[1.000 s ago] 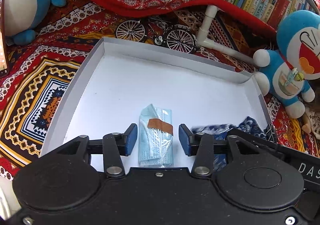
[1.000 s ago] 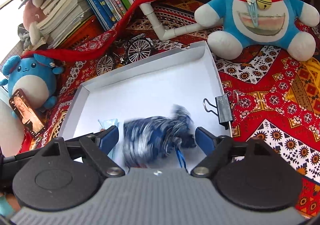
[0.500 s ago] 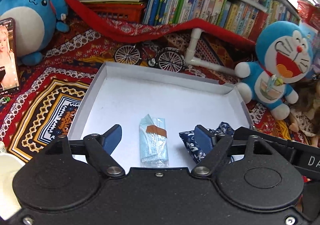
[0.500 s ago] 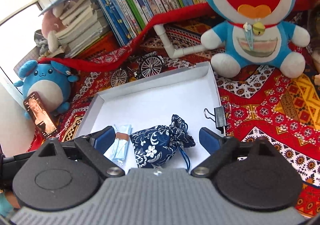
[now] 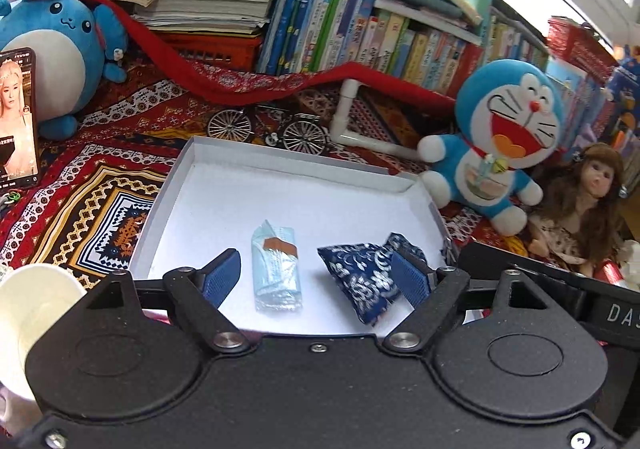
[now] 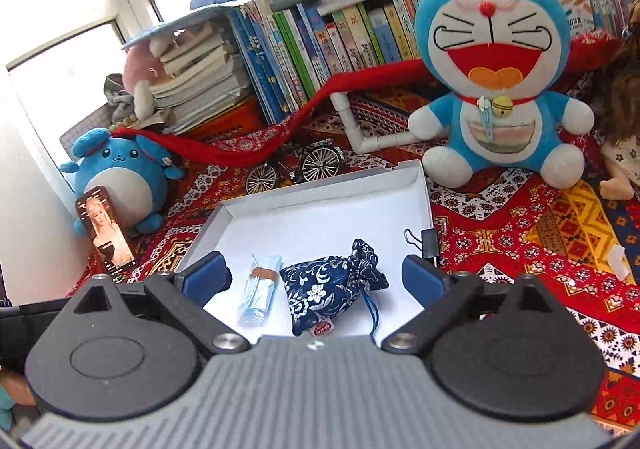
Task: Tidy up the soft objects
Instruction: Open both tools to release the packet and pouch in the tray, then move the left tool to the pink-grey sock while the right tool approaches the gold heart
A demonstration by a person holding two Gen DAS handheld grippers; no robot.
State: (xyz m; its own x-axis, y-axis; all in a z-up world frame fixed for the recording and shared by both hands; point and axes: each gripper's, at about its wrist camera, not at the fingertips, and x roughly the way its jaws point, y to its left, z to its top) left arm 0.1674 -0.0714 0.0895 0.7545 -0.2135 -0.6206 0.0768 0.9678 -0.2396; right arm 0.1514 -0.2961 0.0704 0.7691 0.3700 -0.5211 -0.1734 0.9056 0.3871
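Observation:
A shallow white box (image 5: 188, 165) (image 6: 424, 193) lies on the patterned cloth. Inside it rest a pale blue wrapped face mask (image 5: 276, 265) (image 6: 258, 291) and, to its right, a dark blue floral drawstring pouch (image 5: 362, 277) (image 6: 332, 285). My left gripper (image 5: 316, 275) hangs above the near edge of the box, its jaws still opening, with the mask lying loose on the box floor below the gap. My right gripper (image 6: 316, 275) is also above the near edge, jaws opening wide, the pouch resting free below them. Neither gripper touches anything.
A blue cat plush (image 5: 500, 137) (image 6: 496, 77) sits right of the box, a doll (image 5: 584, 205) beside it. A round blue plush (image 5: 48, 57) and a phone (image 5: 16, 117) stand left. A toy bicycle (image 5: 268, 127), white pipe (image 5: 348, 117), binder clip (image 6: 428, 243) and books (image 5: 360, 29) surround the box.
Both grippers opened, let go of the mask and the pouch, and drew back and up from the box. The pouch has settled beside the mask.

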